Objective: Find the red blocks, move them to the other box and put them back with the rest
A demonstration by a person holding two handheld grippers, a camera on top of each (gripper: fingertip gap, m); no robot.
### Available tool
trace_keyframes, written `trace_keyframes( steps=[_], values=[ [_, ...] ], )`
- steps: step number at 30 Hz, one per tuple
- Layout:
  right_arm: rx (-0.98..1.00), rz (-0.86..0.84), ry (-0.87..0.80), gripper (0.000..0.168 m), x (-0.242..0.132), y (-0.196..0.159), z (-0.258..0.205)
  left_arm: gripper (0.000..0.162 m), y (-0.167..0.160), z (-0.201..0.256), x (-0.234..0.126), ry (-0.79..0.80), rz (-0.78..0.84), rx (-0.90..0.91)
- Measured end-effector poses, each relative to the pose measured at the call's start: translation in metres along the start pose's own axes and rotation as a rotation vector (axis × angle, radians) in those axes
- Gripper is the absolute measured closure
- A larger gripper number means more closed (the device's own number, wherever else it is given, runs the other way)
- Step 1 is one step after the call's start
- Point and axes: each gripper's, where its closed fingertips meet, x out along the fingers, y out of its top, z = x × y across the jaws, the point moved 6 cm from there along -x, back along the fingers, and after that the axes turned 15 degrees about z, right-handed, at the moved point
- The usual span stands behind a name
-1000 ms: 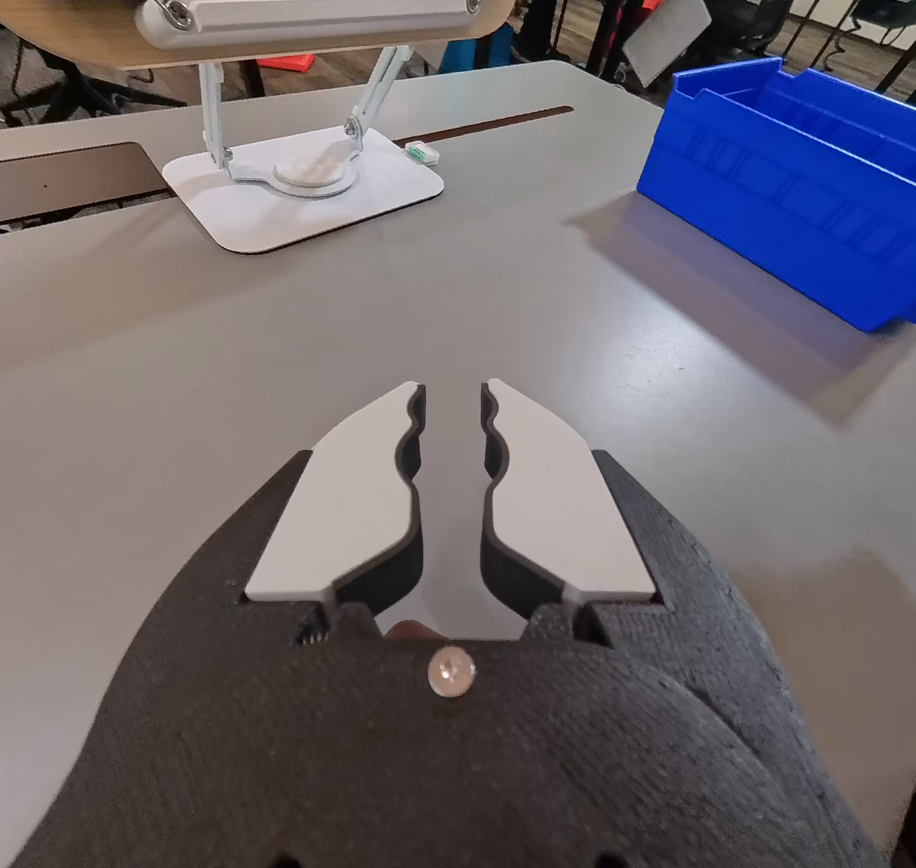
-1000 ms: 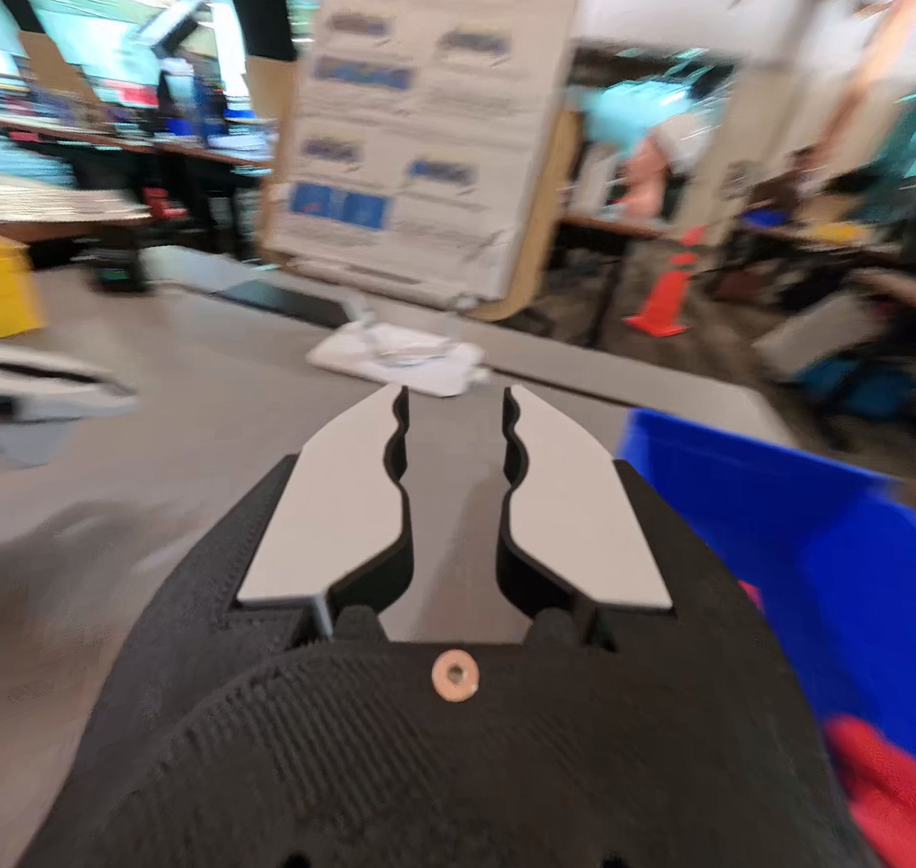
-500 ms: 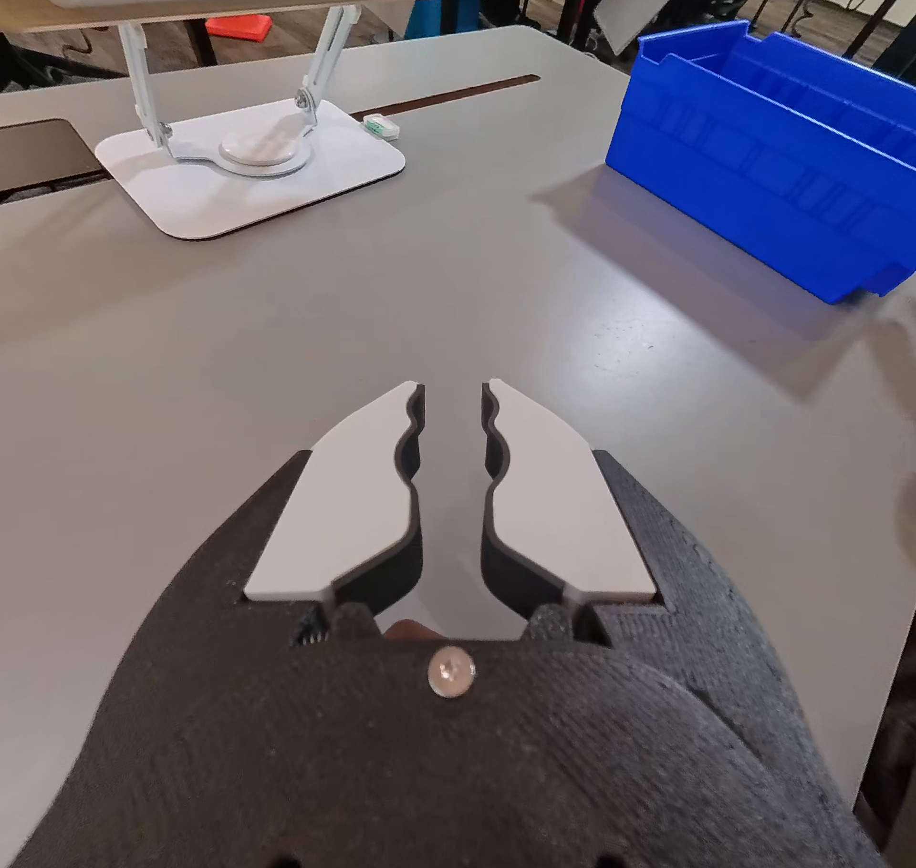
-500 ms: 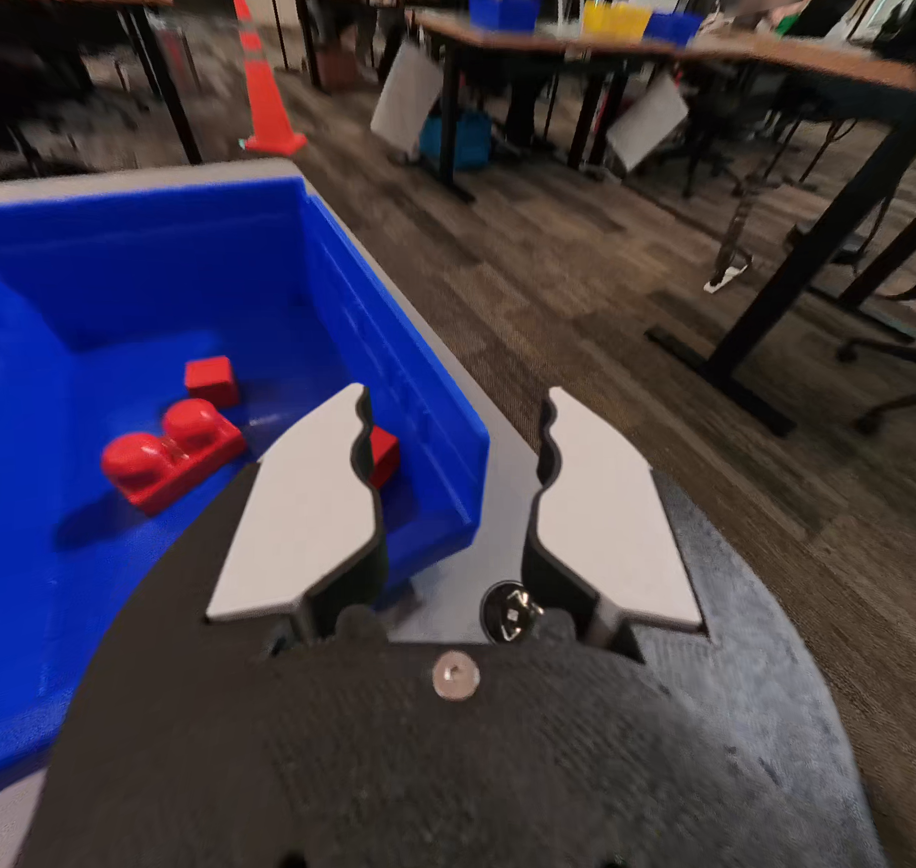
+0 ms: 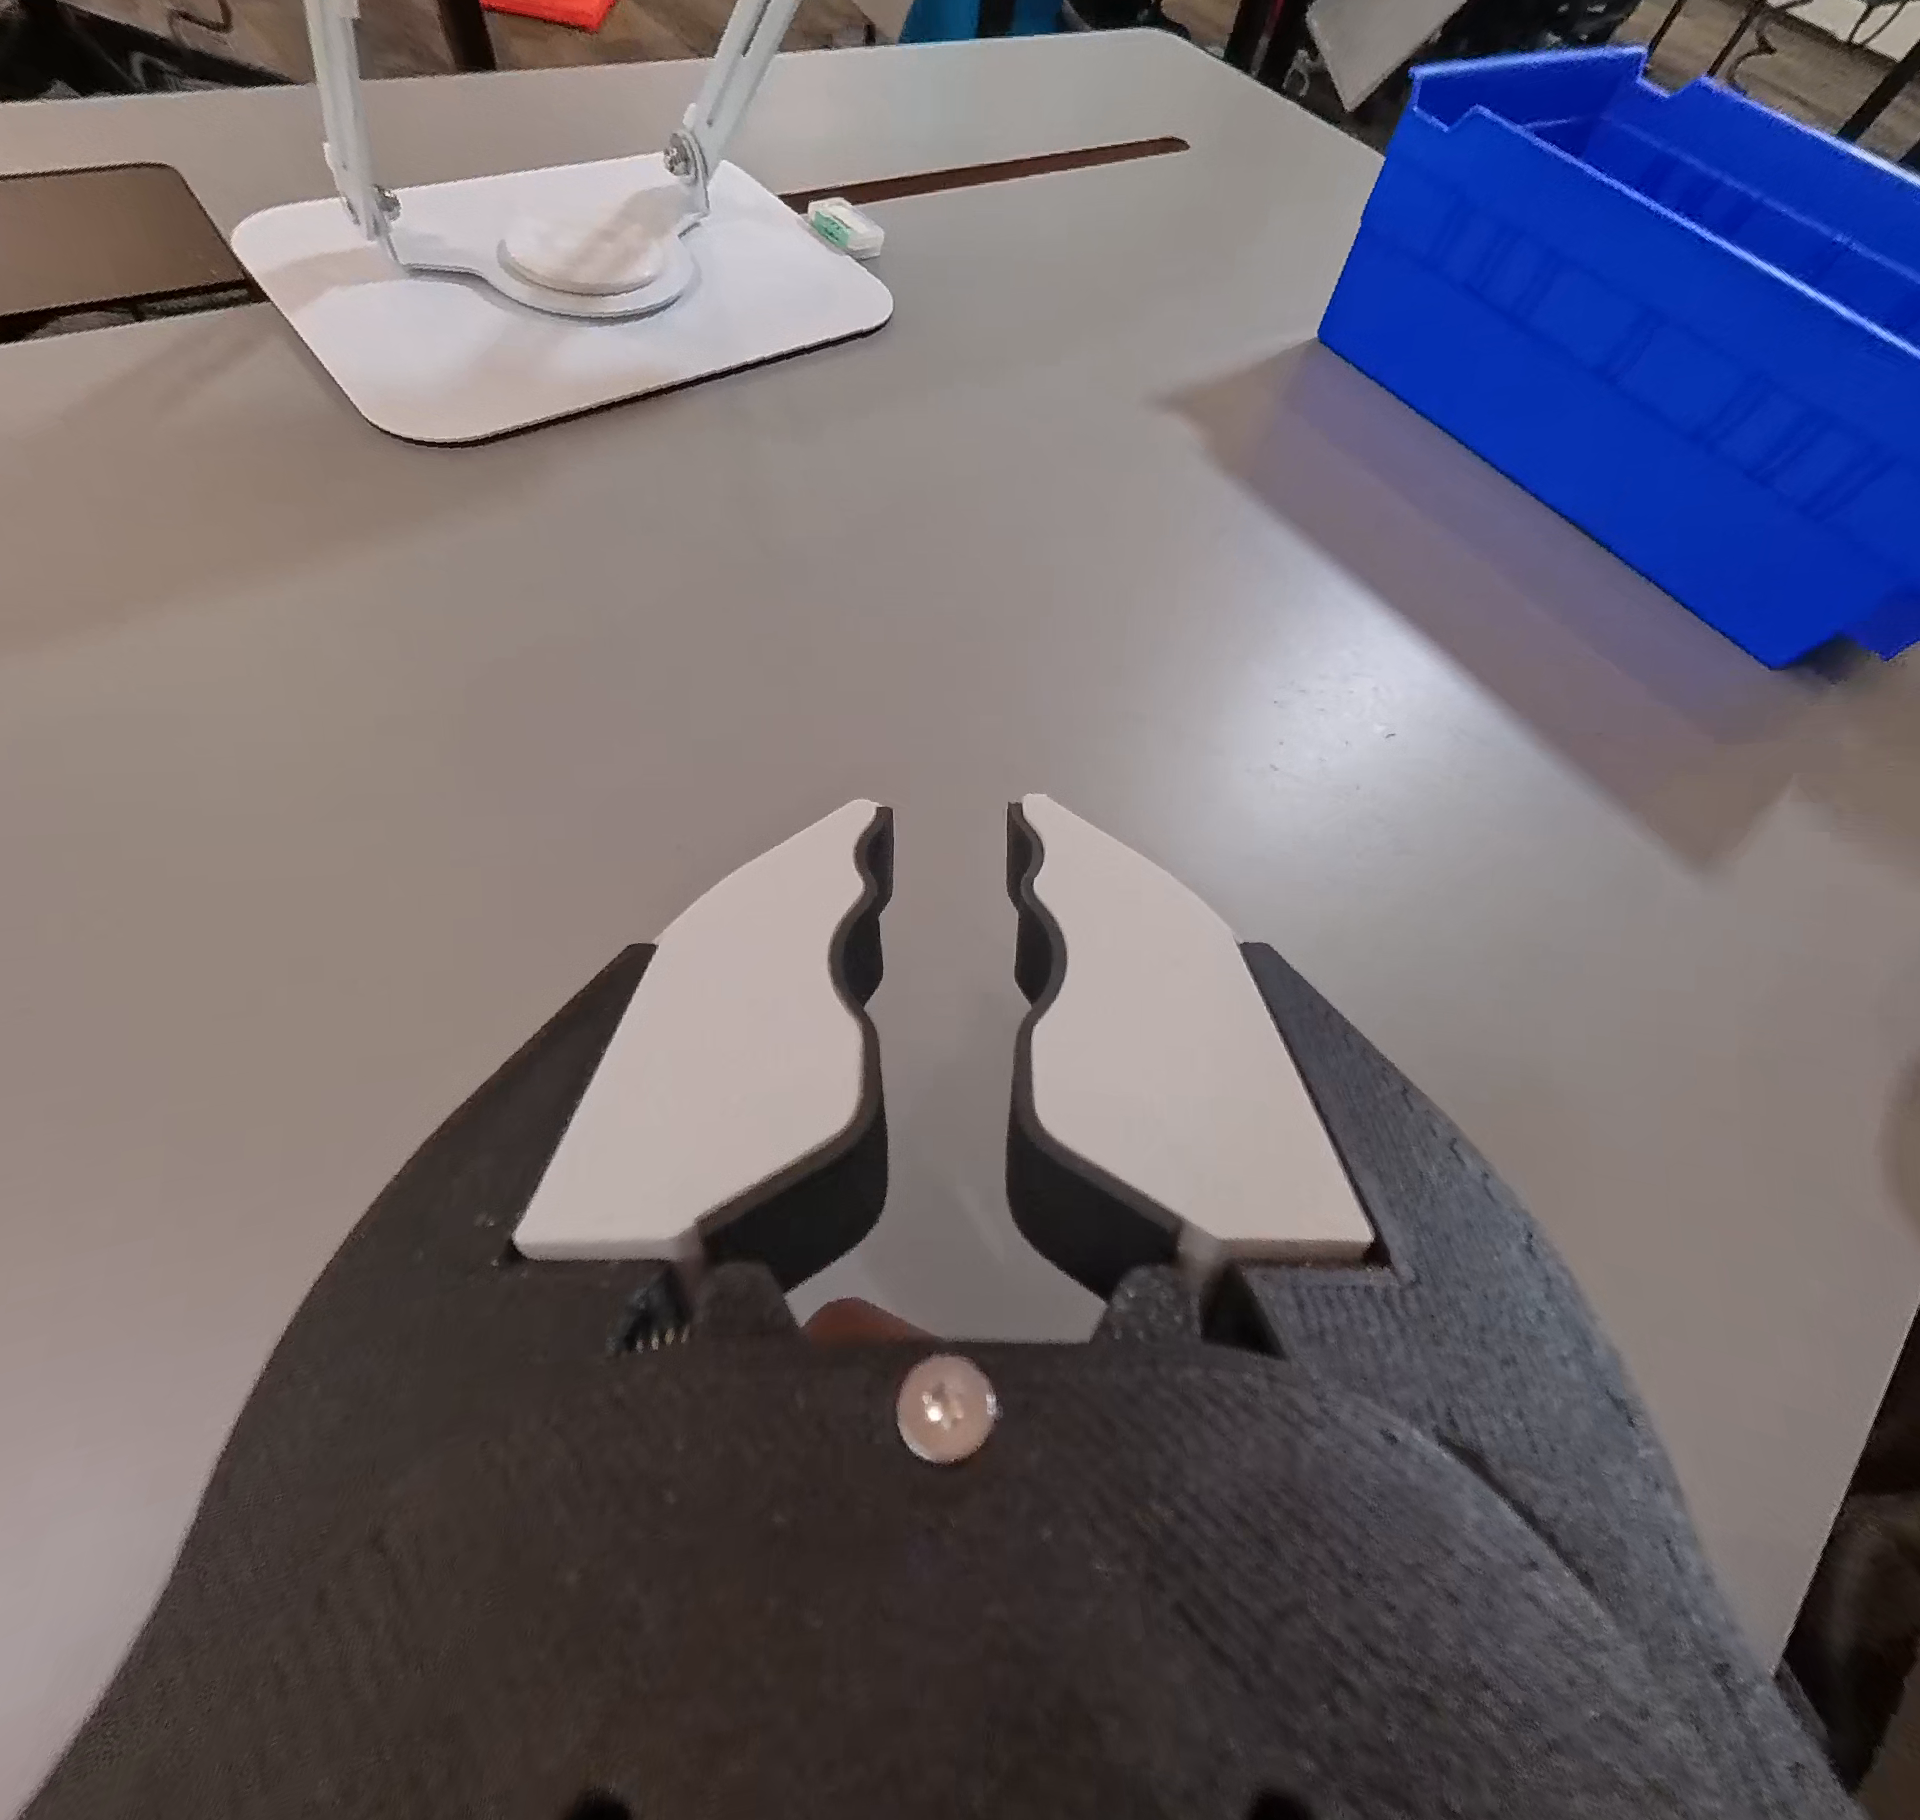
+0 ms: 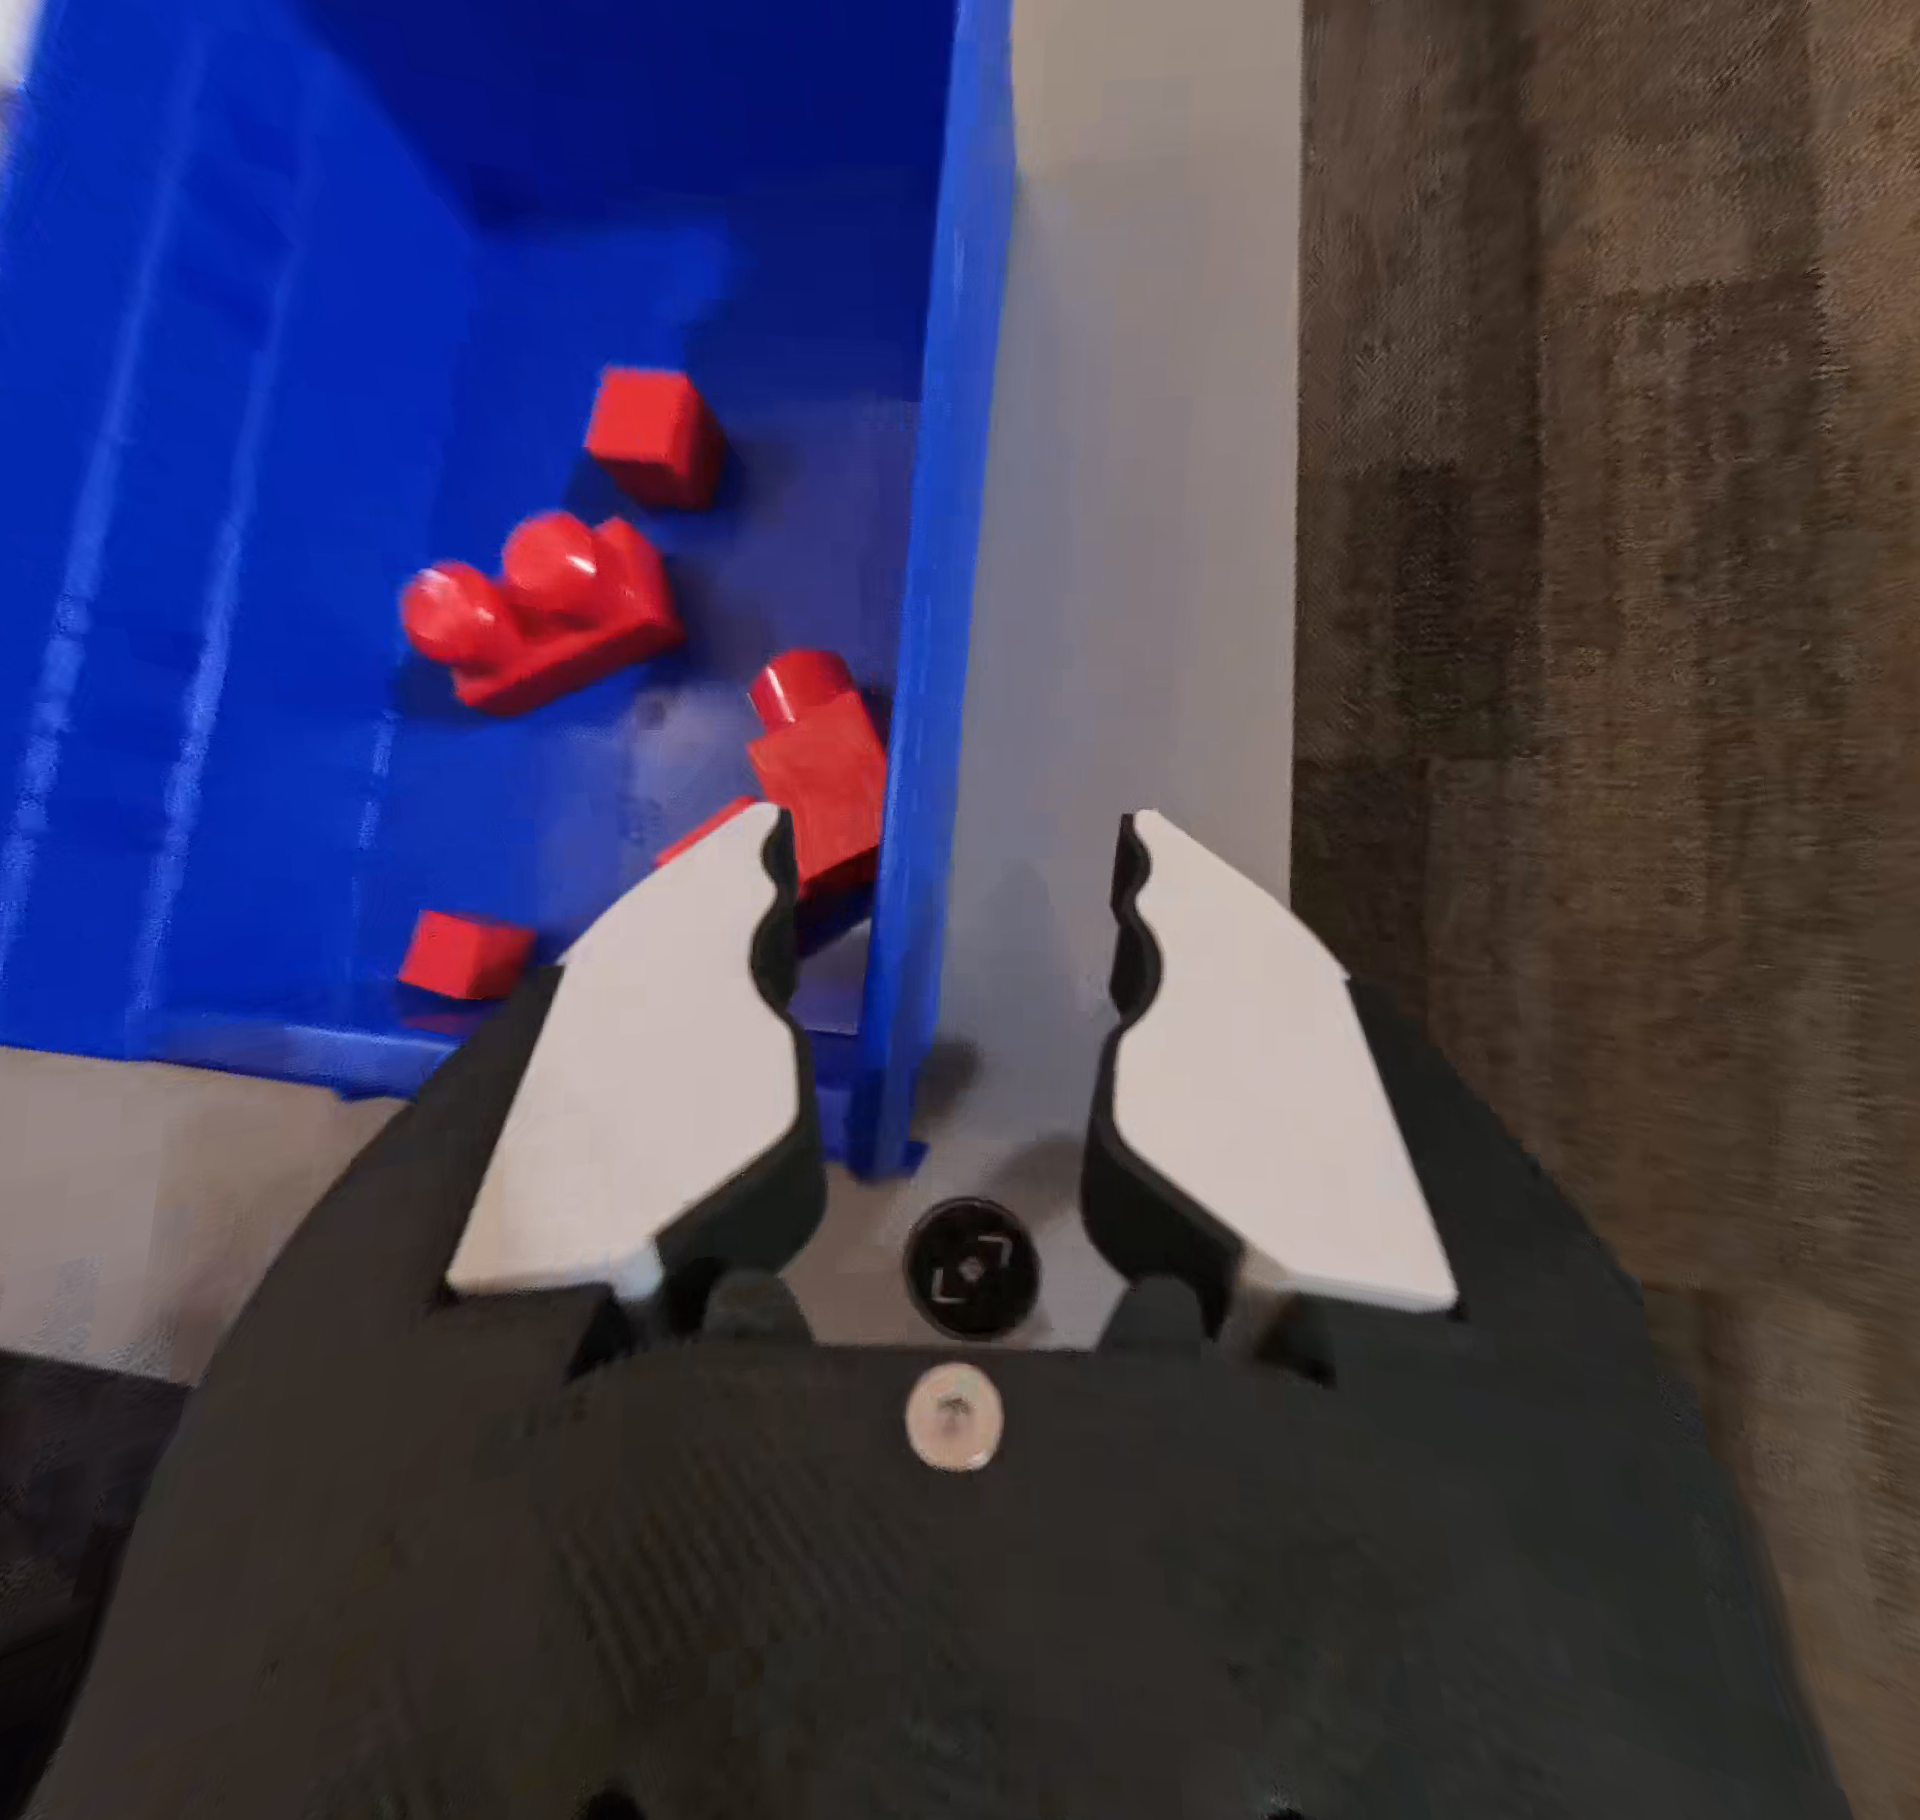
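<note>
Several red blocks lie on the floor of a blue bin [image 6: 935, 420]: a cube [image 6: 655, 440], a two-stud brick [image 6: 540, 617], a one-stud block [image 6: 821, 762] against the right wall, and a small block [image 6: 462, 955]. Another is partly hidden behind my right gripper's left finger. My right gripper [image 6: 956, 820] is open and empty above the bin's near right corner, its fingers on either side of the right wall. My left gripper [image 5: 951, 814] hovers over bare table, empty, its fingers a narrow gap apart. The bin [image 5: 1662, 368] stands to its far right.
A white stand base [image 5: 561, 305] carrying a board sits at the back of the grey table [image 5: 623, 627], with a small white-and-green piece [image 5: 847, 230] beside it. A black round marker [image 6: 971, 1271] lies by the bin's corner. The table edge and wood floor [image 6: 1610, 627] are just right of the bin. The left gripper is farther from the one-stud block [image 6: 821, 762], some 55 cm, than the right, some 5 cm. To the cube [image 6: 655, 440]: right tips about 15 cm, left tips about 50 cm.
My right gripper swung from facing across the table to looking down over the blue bin's right wall, and its jaws opened wider. The left gripper only shifted slightly, gap unchanged.
</note>
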Motion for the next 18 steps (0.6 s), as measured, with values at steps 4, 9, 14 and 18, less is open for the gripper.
trace_keyframes(
  steps=[4, 9, 14, 18],
  values=[
    [-0.131, -0.135, -0.05, 0.147, 0.03, -0.003, -0.008, 0.143, 0.0, 0.003, 0.0, 0.009, -0.015, -0.001],
    [-0.096, -0.104, -0.047, 0.162, 0.035, 0.001, -0.029, 0.147, 0.022, -0.019, -0.024, 0.149, -0.053, 0.039],
    [-0.053, -0.063, -0.072, 0.162, 0.021, 0.005, -0.073, 0.115, 0.055, -0.078, -0.1, 0.402, -0.17, 0.212],
    [-0.053, -0.099, 0.003, 0.162, 0.019, 0.007, -0.118, 0.112, 0.064, -0.146, -0.186, 0.697, -0.225, 0.282]
  ],
)
